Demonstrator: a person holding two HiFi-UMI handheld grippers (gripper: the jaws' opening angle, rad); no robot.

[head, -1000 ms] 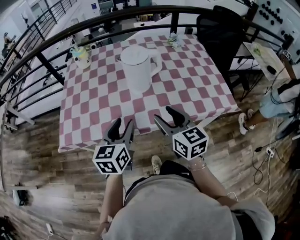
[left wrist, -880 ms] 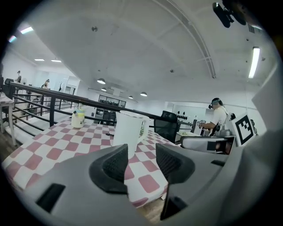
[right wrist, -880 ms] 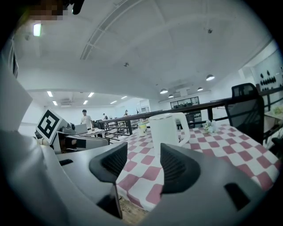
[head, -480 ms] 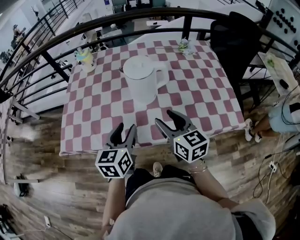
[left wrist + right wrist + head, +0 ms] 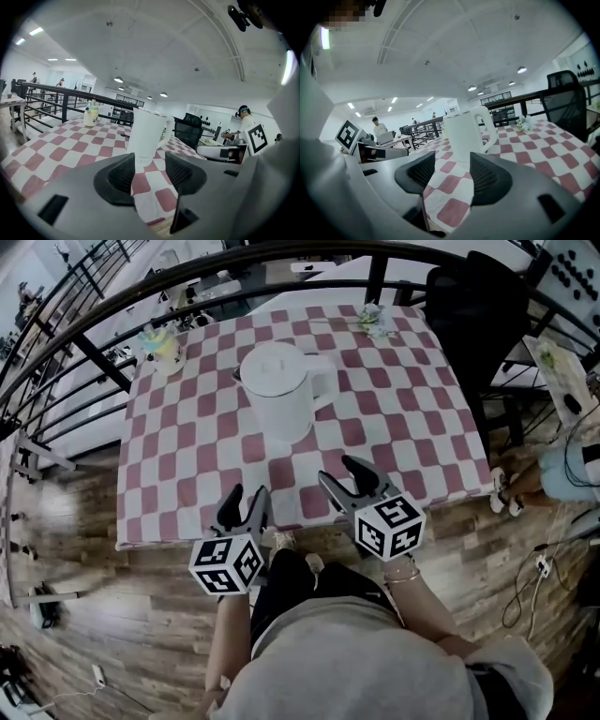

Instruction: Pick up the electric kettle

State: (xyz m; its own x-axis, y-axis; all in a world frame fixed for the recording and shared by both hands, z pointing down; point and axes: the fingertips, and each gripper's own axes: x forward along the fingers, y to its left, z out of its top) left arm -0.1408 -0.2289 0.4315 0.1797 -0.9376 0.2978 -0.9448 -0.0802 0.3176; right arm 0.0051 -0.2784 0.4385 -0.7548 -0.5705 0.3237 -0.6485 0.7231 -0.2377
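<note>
A white electric kettle [image 5: 276, 395] with its lid on stands upright in the middle of the table, on the pink-and-white checked cloth [image 5: 187, 474]. Its handle points to the right. Both grippers hover over the table's near edge, short of the kettle and not touching it. My left gripper [image 5: 243, 504] is open, with nothing between its jaws. My right gripper [image 5: 346, 475] is open and empty too. In the left gripper view the kettle [image 5: 147, 136] stands beyond the gripper [image 5: 149, 171], straight ahead. In the right gripper view the kettle [image 5: 464, 133] shows past the gripper [image 5: 452, 174].
A small yellow-and-white cup [image 5: 165, 346] stands at the table's back left, and a small flower bunch [image 5: 374, 322] at its back right. A black railing [image 5: 187, 277] curves behind the table. A black chair [image 5: 469, 296] stands at the right, with a seated person's legs [image 5: 562, 470] beyond it.
Both grippers have moved forward and a little down, nearer the table's front edge. Their jaws stand as before. The kettle has not moved on the cloth.
</note>
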